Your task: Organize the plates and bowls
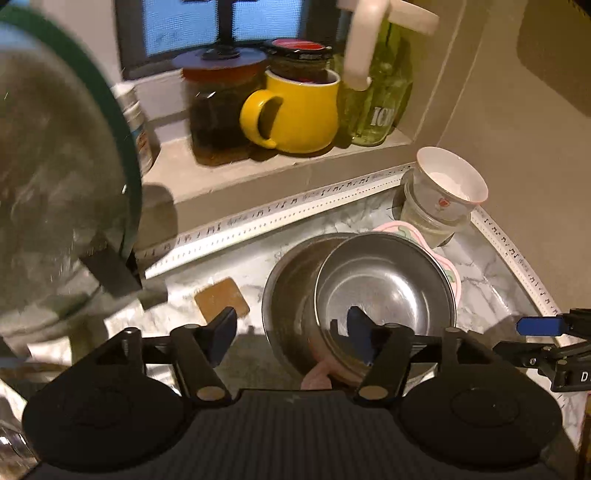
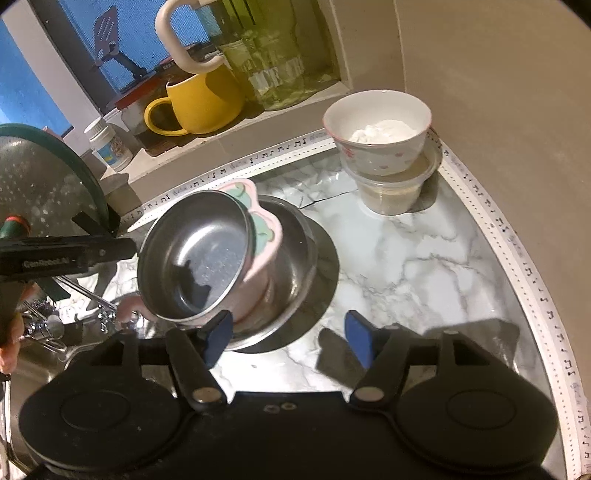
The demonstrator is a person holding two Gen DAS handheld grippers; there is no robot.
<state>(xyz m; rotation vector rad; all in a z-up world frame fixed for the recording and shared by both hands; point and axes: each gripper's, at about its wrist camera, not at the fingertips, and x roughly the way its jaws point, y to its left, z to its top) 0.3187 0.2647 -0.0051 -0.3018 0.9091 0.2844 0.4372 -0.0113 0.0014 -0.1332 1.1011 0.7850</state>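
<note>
Both grippers, left (image 1: 291,334) and right (image 2: 288,336), hang with jaws released. The small steel bowl (image 2: 195,258) sits tilted over a pink dish (image 2: 264,236) inside the larger steel bowl (image 2: 291,258), mid-countertop (image 2: 424,266).

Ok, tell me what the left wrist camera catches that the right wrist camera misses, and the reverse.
Left wrist only: a tan square pad lying on the counter left of the bowls, and a dark jar with a red lid behind the yellow mug.

Right wrist only: a slotted spatula by the window and sink hardware at lower left.

Both: the stacked steel bowls with the pink dish, the white bowl on a clear tub, the green-rimmed colander, both grippers open and empty.
</note>
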